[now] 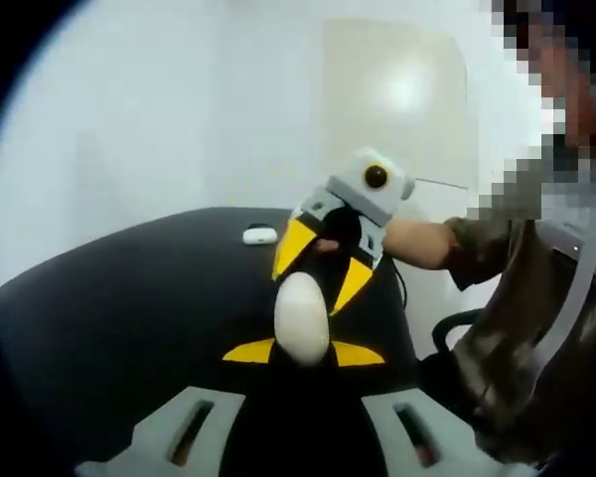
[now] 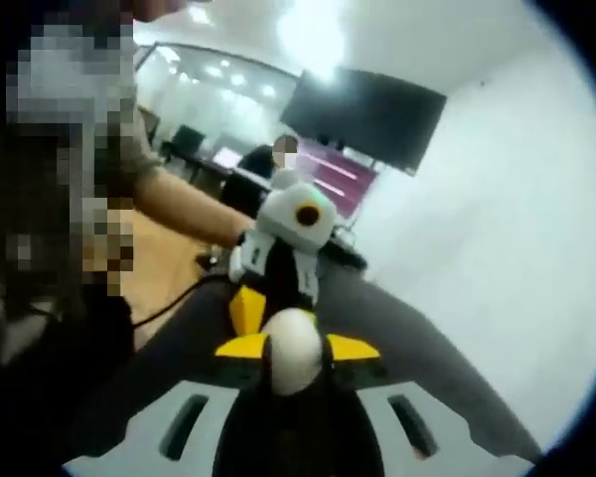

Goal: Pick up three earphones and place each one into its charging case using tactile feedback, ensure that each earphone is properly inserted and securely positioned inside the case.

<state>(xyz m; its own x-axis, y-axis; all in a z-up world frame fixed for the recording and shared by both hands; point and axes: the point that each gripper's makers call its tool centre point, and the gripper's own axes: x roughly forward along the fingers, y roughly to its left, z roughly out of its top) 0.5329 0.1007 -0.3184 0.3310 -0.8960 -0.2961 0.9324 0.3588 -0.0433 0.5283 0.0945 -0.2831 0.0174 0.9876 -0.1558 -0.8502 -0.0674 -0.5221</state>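
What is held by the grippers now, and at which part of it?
A white egg-shaped case, held between both grippers: left gripper at its near end, right gripper at its far end.

No readable text, labels or numbers from my end; the wall screen (image 2: 366, 117) is dark, everything else too blurred.

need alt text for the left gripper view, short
A white egg-shaped charging case is held between the yellow tips of the left tongs, with the right tongs reaching in just behind it. Beyond lies a black table with a small white object on it.
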